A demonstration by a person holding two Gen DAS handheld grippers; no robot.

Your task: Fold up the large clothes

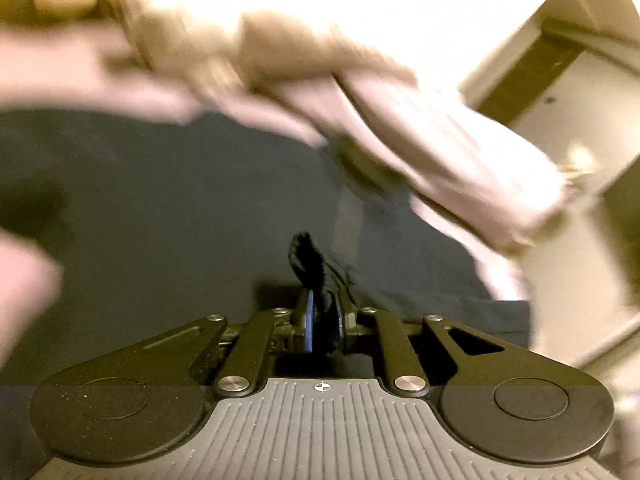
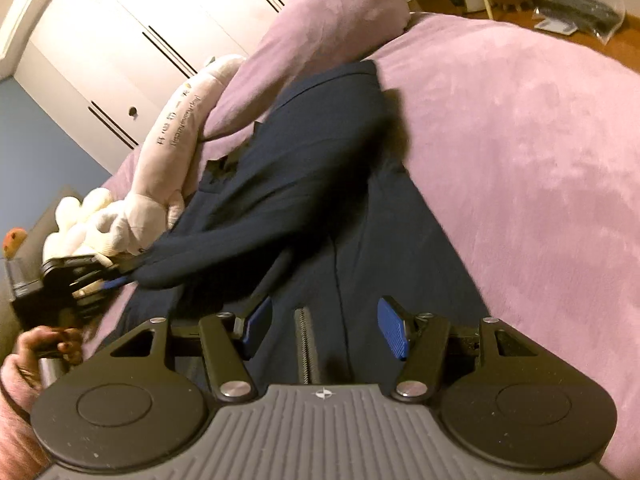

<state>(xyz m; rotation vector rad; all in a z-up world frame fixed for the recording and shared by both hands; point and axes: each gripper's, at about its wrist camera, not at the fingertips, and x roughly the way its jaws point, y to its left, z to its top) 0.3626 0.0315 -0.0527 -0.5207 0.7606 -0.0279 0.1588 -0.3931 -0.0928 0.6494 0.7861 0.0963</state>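
The pink bed [image 2: 520,160] carries the navy garment [image 2: 304,168], running from 12 to 6 o'clock. The left gripper [image 1: 324,320] pinches its sleeve; that thin fold could slip. The right gripper [image 2: 324,332] gapes wide over the zipper [image 2: 305,348].

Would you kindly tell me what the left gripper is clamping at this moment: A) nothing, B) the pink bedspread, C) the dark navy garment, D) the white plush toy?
C: the left gripper has its blue pads shut on a bunched fold of the dark navy garment.
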